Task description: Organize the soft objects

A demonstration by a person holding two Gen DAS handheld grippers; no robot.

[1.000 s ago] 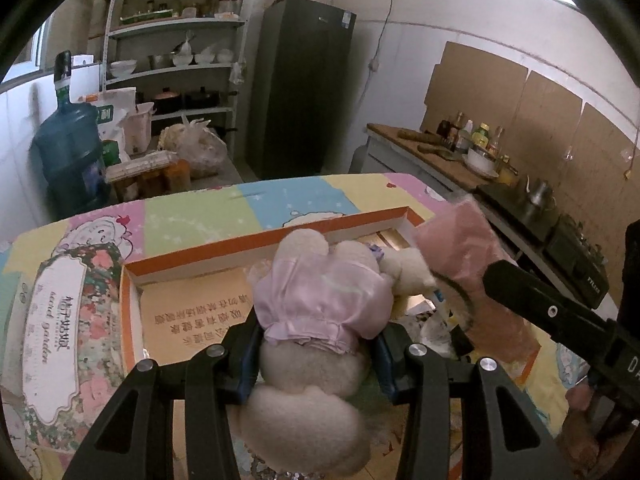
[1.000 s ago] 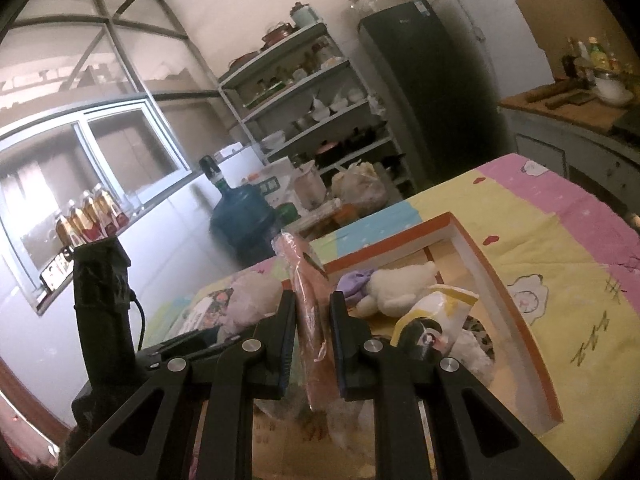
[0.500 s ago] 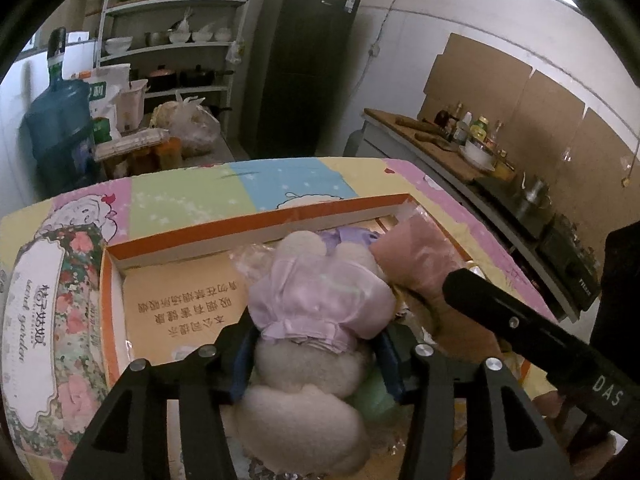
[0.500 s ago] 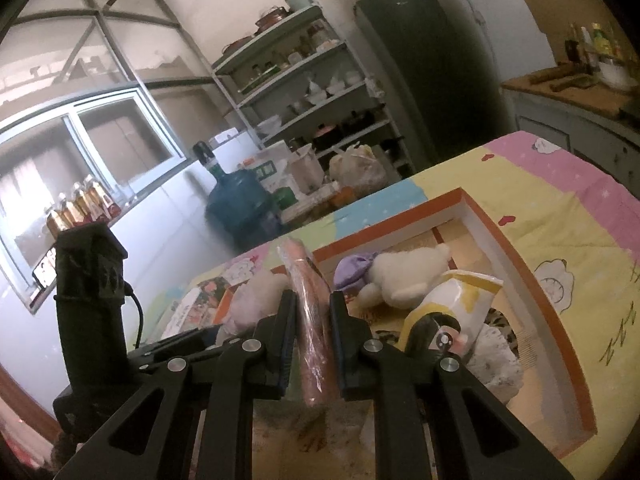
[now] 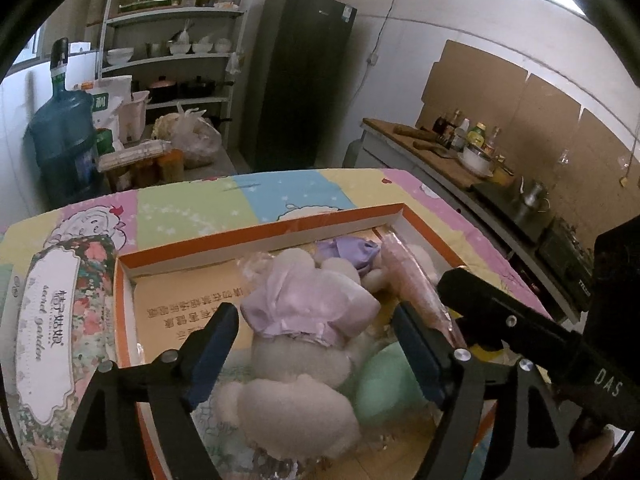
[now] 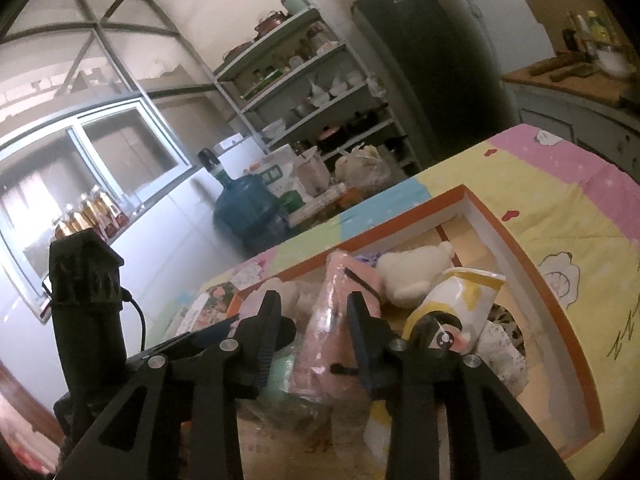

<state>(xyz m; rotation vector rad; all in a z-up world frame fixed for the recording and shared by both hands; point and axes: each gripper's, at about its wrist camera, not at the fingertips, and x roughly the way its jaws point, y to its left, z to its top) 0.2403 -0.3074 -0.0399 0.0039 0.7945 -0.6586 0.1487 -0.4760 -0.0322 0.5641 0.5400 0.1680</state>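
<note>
A cream plush toy in a pink dress (image 5: 304, 332) lies in the orange-rimmed cardboard box (image 5: 256, 232). My left gripper (image 5: 316, 344) is open around it, jaws apart on either side. A pink bagged soft item (image 6: 332, 332) rests in the box between the jaws of my right gripper (image 6: 316, 316), which is open; it also shows in the left wrist view (image 5: 416, 288). A white plush (image 6: 416, 268), a purple-clothed toy (image 5: 352, 248), a green soft item (image 5: 384, 380) and a yellow-white pouch (image 6: 460, 296) lie in the box.
The box sits on a table with a pastel cartoon cloth (image 5: 240, 200). A floral tissue pack (image 5: 52, 320) lies left of the box. A water jug (image 5: 64, 144), shelves (image 5: 176, 40), a fridge (image 5: 300, 80) and a kitchen counter (image 5: 440, 152) stand beyond.
Both grippers have opened: the left let go of the pink-dressed plush, the right let go of the pink bagged item. Both items now lie in the box.
</note>
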